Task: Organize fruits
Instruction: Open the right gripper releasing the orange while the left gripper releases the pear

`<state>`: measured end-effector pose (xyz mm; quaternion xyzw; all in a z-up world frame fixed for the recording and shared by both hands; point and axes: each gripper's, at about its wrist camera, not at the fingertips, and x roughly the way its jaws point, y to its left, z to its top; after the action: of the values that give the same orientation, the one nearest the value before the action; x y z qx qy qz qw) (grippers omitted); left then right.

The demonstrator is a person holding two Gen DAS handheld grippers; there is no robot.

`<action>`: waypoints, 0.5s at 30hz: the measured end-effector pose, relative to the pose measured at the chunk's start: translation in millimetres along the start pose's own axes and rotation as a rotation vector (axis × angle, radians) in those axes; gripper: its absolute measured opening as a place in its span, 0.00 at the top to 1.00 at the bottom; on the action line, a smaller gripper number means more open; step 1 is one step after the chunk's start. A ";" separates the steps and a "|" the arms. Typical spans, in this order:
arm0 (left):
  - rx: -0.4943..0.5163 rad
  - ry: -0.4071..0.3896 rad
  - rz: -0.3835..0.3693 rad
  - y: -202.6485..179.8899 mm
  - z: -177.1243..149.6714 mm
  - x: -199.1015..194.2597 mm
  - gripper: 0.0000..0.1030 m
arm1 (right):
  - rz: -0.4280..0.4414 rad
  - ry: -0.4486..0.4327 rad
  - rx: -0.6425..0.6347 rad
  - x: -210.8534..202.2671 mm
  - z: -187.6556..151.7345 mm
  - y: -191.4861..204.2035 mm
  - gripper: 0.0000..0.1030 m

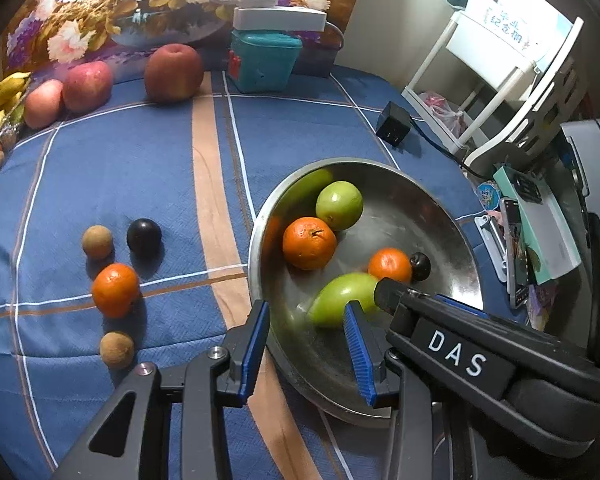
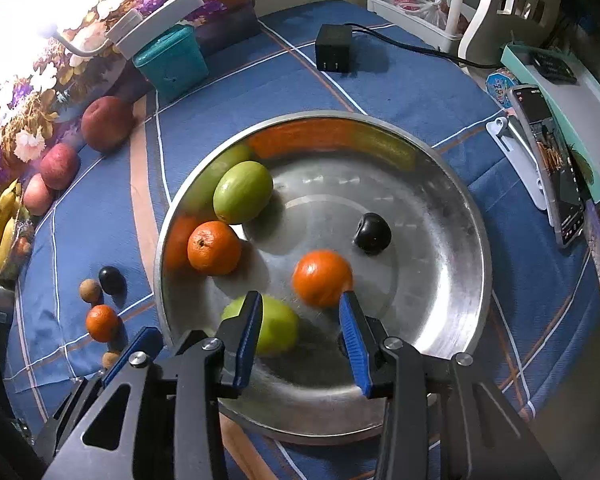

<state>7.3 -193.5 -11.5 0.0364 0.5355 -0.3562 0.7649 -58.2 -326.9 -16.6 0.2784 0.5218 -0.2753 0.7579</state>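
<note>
A steel bowl (image 1: 432,208) (image 2: 452,184) on the blue cloth holds two green fruits (image 1: 339,205) (image 2: 243,192), two oranges (image 1: 309,243) (image 2: 213,247) and a dark plum (image 2: 372,233). The second orange (image 2: 322,278) is blurred, just past my open, empty right gripper (image 2: 302,320) over the bowl. The second green fruit (image 2: 278,330) lies under it. My left gripper (image 1: 306,326) is open and empty at the bowl's near rim. On the cloth to the left lie an orange (image 1: 115,289), a dark plum (image 1: 144,237) and two brown longans (image 1: 97,242) (image 1: 117,349).
Three apples (image 1: 173,73) and bananas (image 1: 0,96) sit at the back left against a flowered panel. A teal box (image 1: 262,60), a black charger (image 1: 393,123), a white rack (image 1: 500,80) and a phone (image 2: 548,160) stand around the back and right.
</note>
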 end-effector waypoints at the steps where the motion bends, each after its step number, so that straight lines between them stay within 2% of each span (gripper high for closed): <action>1: -0.004 0.001 0.000 0.8 -0.5 -0.2 0.58 | -0.001 0.001 0.001 0.1 0.1 0.1 0.54; 5: -0.025 0.004 0.019 6.2 -0.8 -0.9 0.48 | -0.010 -0.003 0.007 -0.1 0.5 -1.6 0.42; 11: -0.079 0.019 0.079 22.1 -0.3 -2.3 0.35 | -0.009 -0.013 0.017 -2.2 0.6 -3.8 0.30; 15: -0.143 0.027 0.132 39.2 -0.1 -5.5 0.33 | -0.008 -0.019 0.013 -3.1 0.6 -3.3 0.30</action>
<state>29.2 -161.6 -19.7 0.0216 0.5663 -0.2655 0.7800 -61.0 -329.2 -14.0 0.2787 0.5140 -0.2845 0.7597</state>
